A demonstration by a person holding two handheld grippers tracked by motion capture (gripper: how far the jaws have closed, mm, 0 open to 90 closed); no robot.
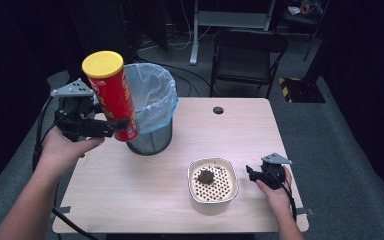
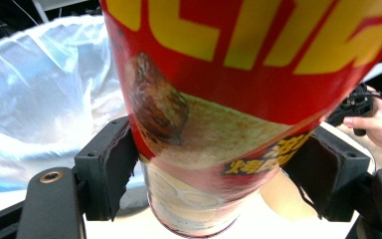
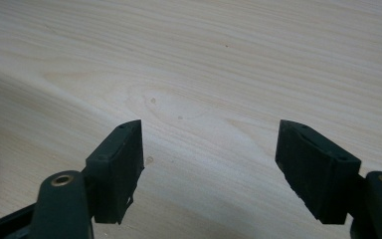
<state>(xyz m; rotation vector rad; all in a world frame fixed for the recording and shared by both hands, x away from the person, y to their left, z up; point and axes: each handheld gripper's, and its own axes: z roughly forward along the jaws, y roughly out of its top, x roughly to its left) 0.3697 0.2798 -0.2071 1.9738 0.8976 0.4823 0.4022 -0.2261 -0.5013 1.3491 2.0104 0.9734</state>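
Slippage is the main risk: the left tongs (image 1: 114,128) pinch the red crisp can (image 1: 112,95) low on its body, tilted, above the surface's (image 1: 145,180) far left, beside the lined bin (image 1: 155,107); top-heavy, it could swing out. Right tongs (image 3: 210,167) rest spread, empty.

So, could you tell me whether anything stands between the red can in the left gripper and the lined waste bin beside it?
Nothing visible does. The left gripper holds the red can by its lower end, tilted, right at the rim of the waste bin, whose mouth is open. The strainer bowl sits well aside.
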